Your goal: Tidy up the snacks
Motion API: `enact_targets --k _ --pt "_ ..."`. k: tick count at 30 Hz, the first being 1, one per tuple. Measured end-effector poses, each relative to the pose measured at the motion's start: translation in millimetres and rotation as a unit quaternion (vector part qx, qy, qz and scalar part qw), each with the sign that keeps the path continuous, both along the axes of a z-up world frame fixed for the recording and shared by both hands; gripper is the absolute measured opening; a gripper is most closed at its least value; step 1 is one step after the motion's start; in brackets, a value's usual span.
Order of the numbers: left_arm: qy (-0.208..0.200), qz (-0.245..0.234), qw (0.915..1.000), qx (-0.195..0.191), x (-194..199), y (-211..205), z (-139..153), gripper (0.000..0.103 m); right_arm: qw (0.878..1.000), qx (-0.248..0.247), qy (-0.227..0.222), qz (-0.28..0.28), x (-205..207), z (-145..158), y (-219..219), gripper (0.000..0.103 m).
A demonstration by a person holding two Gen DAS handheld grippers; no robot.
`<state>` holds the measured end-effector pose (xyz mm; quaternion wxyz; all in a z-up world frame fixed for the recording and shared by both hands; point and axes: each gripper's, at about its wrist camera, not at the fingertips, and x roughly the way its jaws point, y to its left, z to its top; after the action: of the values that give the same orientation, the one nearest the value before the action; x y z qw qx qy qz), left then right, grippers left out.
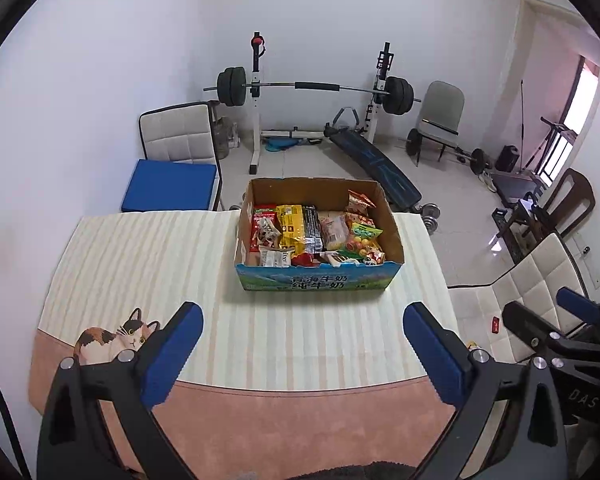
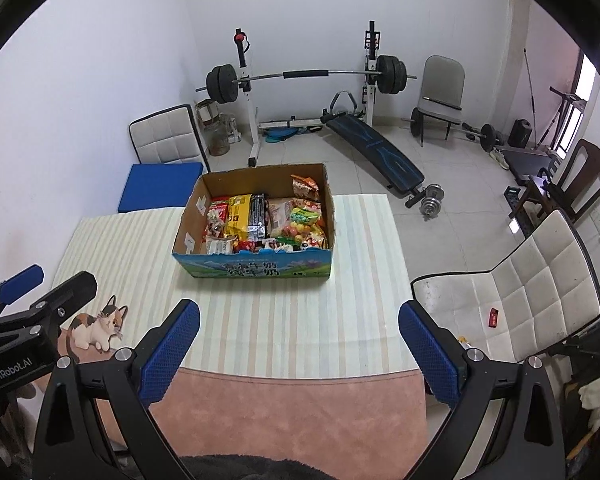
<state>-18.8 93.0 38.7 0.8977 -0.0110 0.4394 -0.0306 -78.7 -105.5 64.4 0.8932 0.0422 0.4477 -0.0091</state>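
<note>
Left gripper: the left gripper (image 1: 302,336) hangs above the near part of the table, jaws spread wide, nothing between the blue pads (image 1: 176,354), touching nothing
Right gripper: the right gripper (image 2: 300,334) is just as wide apart, empty too, held over the table's near edge with its right finger out past the table's side
Side by side: in the right wrist view the left gripper shows at the left edge, over the cat picture (image 2: 98,326); in the left wrist view the right gripper's black body and a blue tip poke in at the lower right
Snack box: the cardboard box (image 1: 318,280) sits on the far part of the table, well ahead of both tools, top open, blue and green print with Chinese lettering on the near wall
Snacks: the snack packets (image 1: 314,236) are all inside the box, packed close; a yellow bag (image 1: 291,226), a dark silver-black pack (image 1: 311,227), a red pack at the left, a green bag with round candies at the right, an orange bag leaning up in the far right corner
Table: the striped cream mat (image 1: 148,264) covers the table, with a pink band along the near edge
Around: a white padded chair (image 2: 516,292) stands just beside the table on the right, a small red item on its seat; a barbell rack (image 1: 312,88) and a sit-up bench stand by the far wall
</note>
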Motion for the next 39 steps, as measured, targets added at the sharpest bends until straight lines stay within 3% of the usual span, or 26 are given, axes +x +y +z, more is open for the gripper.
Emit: enact_targets --k 18,39 --pt "-0.025 0.044 0.9982 0.033 47 8 -26 0.103 0.999 -0.015 -0.02 -0.025 61 -21 -8 0.102" --pt "-0.023 0.037 0.998 0.045 69 2 -38 0.103 0.999 -0.028 -0.024 -0.014 97 -28 -3 0.102"
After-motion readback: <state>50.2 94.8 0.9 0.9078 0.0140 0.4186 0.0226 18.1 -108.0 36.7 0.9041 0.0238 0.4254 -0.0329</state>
